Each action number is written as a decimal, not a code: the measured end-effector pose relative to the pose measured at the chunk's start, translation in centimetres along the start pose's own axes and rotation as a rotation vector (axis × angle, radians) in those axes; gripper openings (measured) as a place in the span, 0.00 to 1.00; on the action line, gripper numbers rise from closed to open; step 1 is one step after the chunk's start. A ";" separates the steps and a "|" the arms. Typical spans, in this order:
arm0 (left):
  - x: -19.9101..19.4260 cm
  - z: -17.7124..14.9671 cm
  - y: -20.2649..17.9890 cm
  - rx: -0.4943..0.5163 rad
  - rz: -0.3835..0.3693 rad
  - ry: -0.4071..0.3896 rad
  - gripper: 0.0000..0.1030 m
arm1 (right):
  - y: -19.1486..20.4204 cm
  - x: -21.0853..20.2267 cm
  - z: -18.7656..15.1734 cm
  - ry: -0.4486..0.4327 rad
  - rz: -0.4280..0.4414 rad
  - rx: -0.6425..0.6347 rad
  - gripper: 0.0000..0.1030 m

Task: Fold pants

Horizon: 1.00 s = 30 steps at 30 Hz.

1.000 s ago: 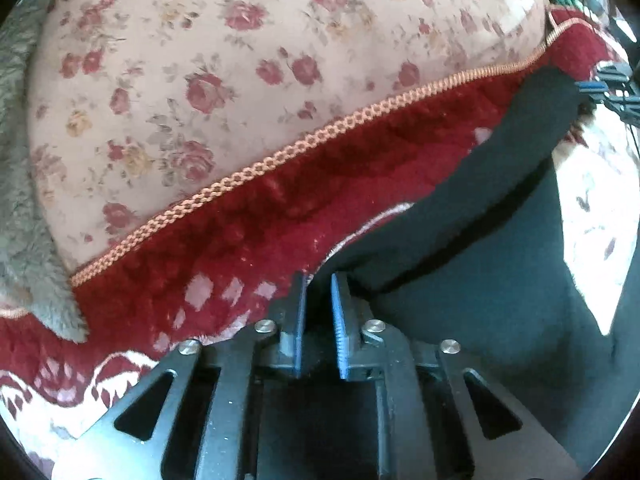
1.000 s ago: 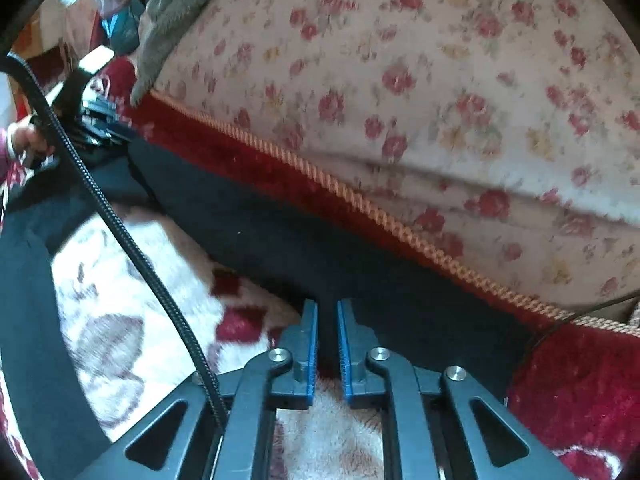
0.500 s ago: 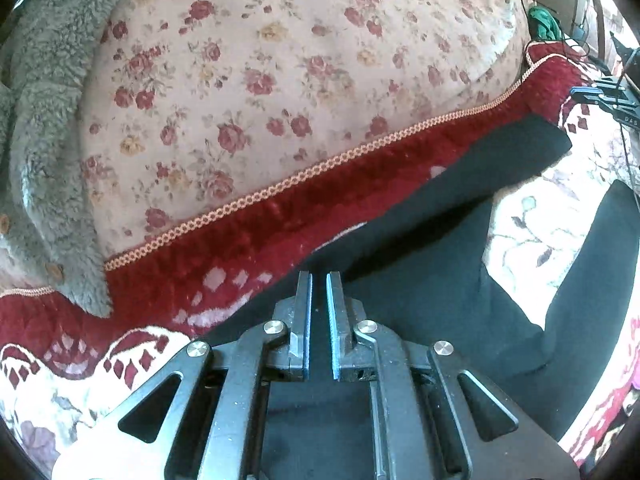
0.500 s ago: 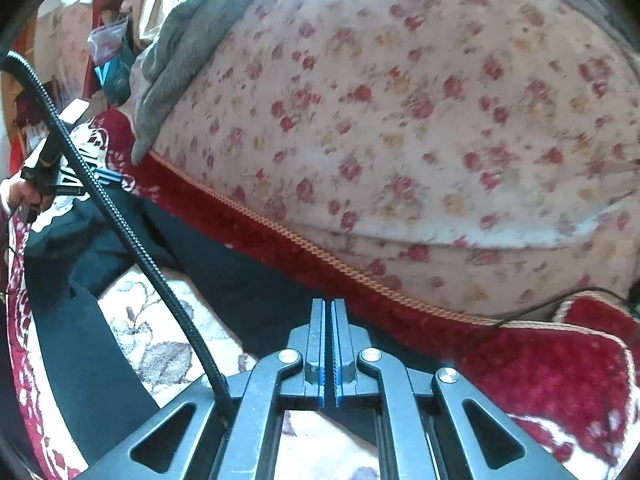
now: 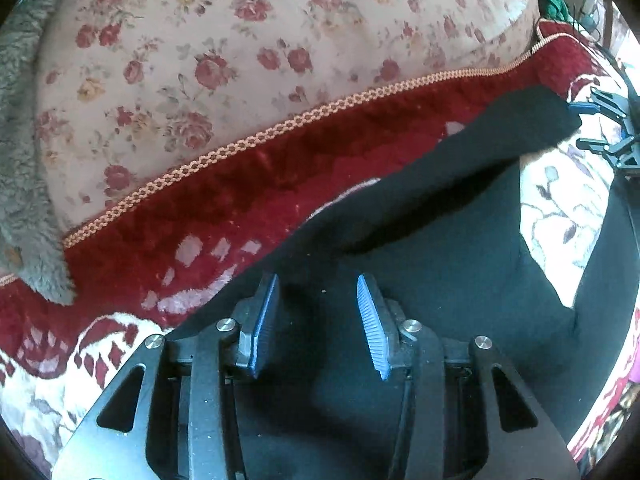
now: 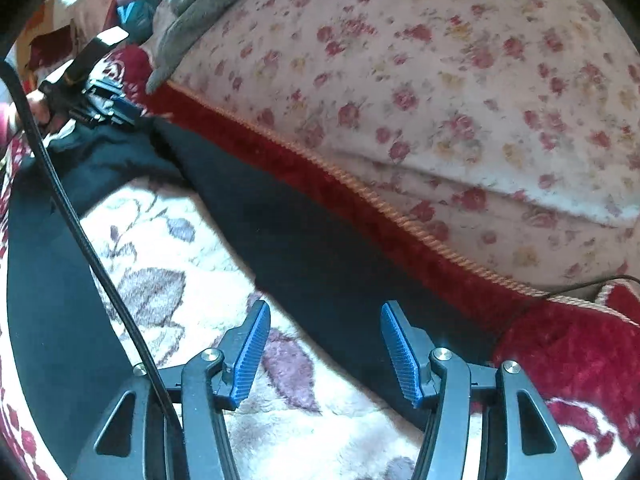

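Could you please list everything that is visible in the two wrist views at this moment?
pants: one, black, spread on the rug with legs apart.
rug: one, cream and red, under the pants.
floral cushion: one, cream with red roses, behind the rug's braided edge.
fleece throw: one, grey, draped over the cushion's end.
cable: one, black, crossing the right wrist view.
left gripper: black with blue pads, jaws opening above the pants, nothing pinched.
right gripper: same, jaws opening over one pant leg.
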<state>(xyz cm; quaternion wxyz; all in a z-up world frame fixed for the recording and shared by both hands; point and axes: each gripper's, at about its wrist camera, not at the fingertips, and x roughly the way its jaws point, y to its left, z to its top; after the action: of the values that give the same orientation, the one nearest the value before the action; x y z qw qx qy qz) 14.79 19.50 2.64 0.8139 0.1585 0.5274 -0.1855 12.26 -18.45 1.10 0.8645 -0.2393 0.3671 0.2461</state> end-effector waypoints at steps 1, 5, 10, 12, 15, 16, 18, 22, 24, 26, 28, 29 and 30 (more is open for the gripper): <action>0.0 0.1 0.2 0.007 0.012 0.001 0.39 | 0.0 0.3 -0.1 0.005 0.001 -0.011 0.54; 0.8 0.6 1.0 0.038 0.034 0.022 0.39 | -0.6 1.1 -0.1 0.018 -0.041 -0.044 0.54; 2.8 1.6 1.1 0.077 0.034 0.054 0.39 | -1.5 2.3 0.6 -0.001 -0.057 -0.018 0.50; 3.3 2.0 1.0 0.092 0.023 0.056 0.39 | -1.6 2.5 1.1 -0.002 -0.047 -0.028 0.38; 3.7 2.6 1.0 0.116 0.018 0.073 0.41 | -1.3 2.7 1.4 -0.002 -0.042 -0.054 0.30; 3.5 2.6 0.9 0.133 0.023 0.074 0.41 | -1.2 2.8 1.6 0.004 -0.040 -0.067 0.29; 3.1 2.7 0.7 0.178 0.041 0.079 0.41 | -1.2 2.8 1.7 0.014 -0.022 -0.093 0.29; 4.0 3.1 0.9 0.211 0.020 0.109 0.41 | -1.6 3.0 1.8 0.005 -0.010 -0.090 0.34; 4.3 3.6 1.6 0.185 -0.024 0.116 0.41 | -2.3 3.1 1.9 0.004 0.006 -0.045 0.39; 4.7 4.1 2.3 0.162 -0.077 0.130 0.41 | -2.5 3.0 1.7 0.003 0.020 -0.020 0.39; 5.2 4.5 2.9 0.140 -0.123 0.146 0.41 | -2.4 3.1 1.5 0.007 0.034 -0.018 0.39; 5.4 4.7 3.2 0.130 -0.142 0.152 0.41 | -2.4 3.1 1.5 0.007 0.038 -0.019 0.39; 5.5 4.8 3.5 0.122 -0.154 0.159 0.41 | -2.5 3.1 1.5 0.005 0.046 -0.017 0.39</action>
<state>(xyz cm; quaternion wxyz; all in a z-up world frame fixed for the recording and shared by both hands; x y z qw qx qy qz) 22.30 19.66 -0.31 0.7416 0.1808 0.5887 -0.2658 16.47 -18.67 0.27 0.8556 -0.2388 0.3727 0.2683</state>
